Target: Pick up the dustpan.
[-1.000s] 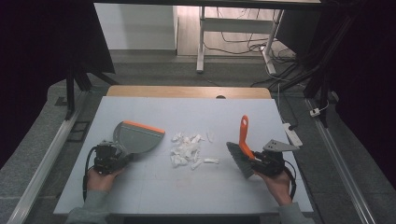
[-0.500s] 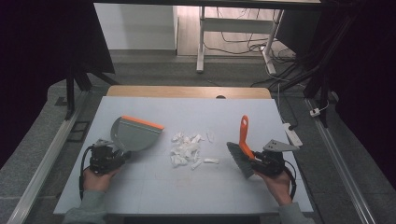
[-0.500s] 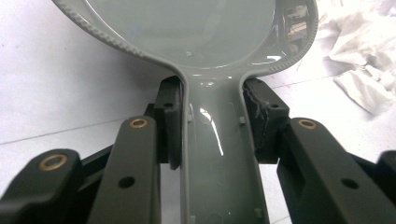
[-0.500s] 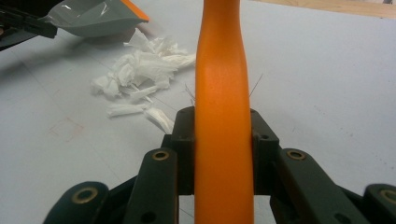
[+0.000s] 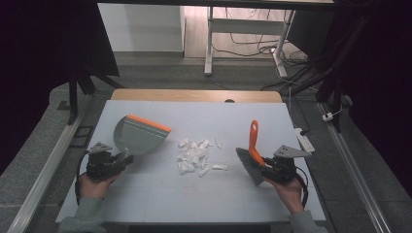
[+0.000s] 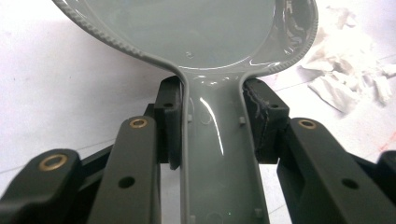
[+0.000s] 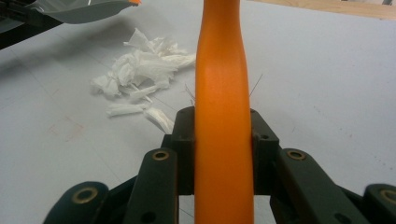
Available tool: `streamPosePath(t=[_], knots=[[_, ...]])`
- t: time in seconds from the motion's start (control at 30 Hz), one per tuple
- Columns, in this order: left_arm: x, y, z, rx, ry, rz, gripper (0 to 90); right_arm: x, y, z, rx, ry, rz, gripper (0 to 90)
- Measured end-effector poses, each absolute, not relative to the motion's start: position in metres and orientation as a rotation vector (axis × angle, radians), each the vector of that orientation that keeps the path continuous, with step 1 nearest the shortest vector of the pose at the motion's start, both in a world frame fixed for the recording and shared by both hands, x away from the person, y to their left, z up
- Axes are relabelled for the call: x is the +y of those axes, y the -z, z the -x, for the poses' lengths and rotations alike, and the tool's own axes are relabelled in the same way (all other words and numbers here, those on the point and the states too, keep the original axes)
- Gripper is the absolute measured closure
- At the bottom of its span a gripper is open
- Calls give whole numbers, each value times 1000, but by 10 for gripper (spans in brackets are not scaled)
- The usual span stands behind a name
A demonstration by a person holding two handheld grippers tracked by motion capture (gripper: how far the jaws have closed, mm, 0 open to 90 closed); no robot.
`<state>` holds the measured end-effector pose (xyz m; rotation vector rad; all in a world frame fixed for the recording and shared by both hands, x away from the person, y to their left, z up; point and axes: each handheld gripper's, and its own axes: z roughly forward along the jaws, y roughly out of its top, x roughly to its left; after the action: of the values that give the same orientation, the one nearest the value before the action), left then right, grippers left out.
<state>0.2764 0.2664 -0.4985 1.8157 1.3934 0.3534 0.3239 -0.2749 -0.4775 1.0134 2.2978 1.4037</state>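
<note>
While low, left tool (image 5: 118, 161) grips dustpan (image 5: 138, 135); right tool (image 5: 266, 167), brush (image 5: 252, 153).

Dustpan (image 6: 196, 42) front edge cut off; brush (image 7: 223, 116) bristles hidden.

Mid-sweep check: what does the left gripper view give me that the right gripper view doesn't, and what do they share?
Left gripper view alone: the left gripper clamped on the grey dustpan by its handle. Right gripper view alone: the right gripper clamped on the brush's orange handle, and the table's wooden far edge. Both: the torn white paper scraps on the table.
</note>
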Motion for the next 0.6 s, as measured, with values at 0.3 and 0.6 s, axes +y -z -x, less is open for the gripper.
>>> streamPosePath(t=[0.3, 0.6], knots=[[273, 489, -271, 1263, -350, -1875, 612, -275, 477, -324, 2292, -1411, -1014, 700], [278, 483, -266, 1143, -284, -1928, 612, -274, 477, -324, 2284, -1407, -1015, 700]])
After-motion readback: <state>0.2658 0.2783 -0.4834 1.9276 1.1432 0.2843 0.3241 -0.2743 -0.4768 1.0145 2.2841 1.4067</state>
